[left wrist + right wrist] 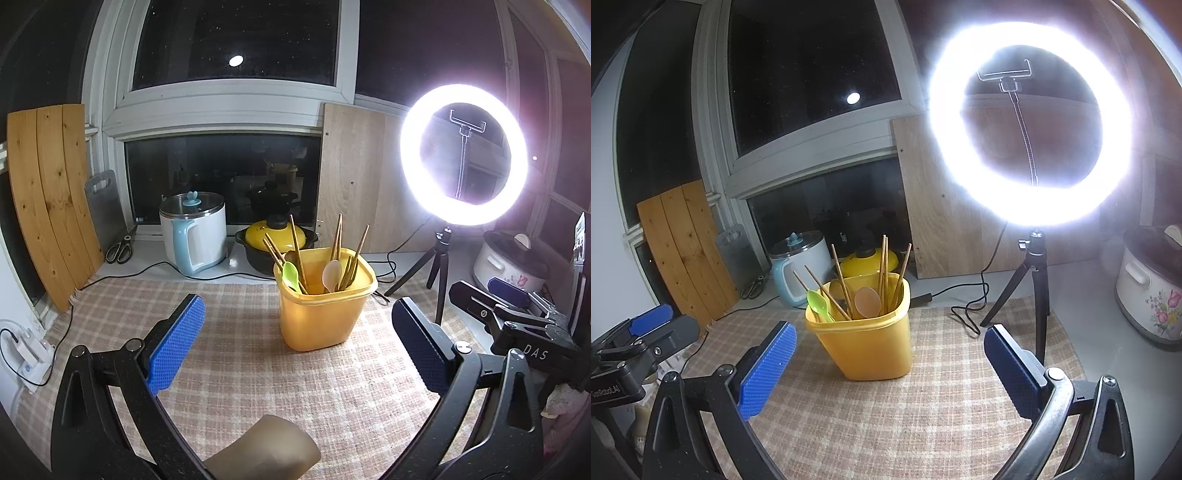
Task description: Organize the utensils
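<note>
checked cloth in beige and white covers the counter under you, and its fringed left edge shows in the left wrist view, with bare white counter beyond the far edge. wood next: a pine board leans at the far left, a paler panel stands against the window behind the tub. your ring light blazes at right on a black tripod, one leg planted on the cloth's right edge, its cable looping on the counter just behind. floral slow cooker sits at the far right, well apart from the tub.

yellow tub stands upright mid-cloth, ahead of both tools and touching neither. open cloth lies all round it, widest on the left and front. inside it, wooden chopsticks fan up past the rim, a green spoon leans on the left side, a pale pink spoon sits near the middle.

behind it, a white and blue kettle-pot and a yellow-lidded pot line the sill, scissors further left.

your left gripper has its blue pads spread wide and nothing between them. your right gripper likewise gapes empty, pads either side of the tub's base in its own view.
</note>
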`<state>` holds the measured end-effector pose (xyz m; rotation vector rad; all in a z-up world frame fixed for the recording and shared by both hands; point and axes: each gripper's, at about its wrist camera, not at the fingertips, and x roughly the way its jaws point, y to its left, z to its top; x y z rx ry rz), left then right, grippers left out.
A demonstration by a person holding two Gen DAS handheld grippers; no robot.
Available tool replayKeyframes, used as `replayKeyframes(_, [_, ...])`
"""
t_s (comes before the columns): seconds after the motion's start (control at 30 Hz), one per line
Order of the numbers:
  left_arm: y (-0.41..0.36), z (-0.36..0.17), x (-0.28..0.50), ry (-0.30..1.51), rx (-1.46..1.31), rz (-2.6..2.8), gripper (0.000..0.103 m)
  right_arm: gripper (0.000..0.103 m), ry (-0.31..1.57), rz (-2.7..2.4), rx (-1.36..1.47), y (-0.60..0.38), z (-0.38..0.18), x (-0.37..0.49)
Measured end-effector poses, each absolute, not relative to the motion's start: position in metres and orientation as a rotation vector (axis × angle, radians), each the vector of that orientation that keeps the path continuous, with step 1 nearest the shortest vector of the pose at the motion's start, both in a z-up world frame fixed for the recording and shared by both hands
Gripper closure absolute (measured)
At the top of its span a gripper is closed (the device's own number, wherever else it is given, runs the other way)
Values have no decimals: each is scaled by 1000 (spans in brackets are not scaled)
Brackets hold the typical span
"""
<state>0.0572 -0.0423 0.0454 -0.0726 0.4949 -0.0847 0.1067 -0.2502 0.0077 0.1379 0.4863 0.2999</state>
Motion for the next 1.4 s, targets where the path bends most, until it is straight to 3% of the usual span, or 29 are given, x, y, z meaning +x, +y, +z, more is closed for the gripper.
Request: replayKeyframes(1.4, [-46, 46, 62, 509, -74, -85, 0, 0, 515, 312, 147, -246, 1, 117])
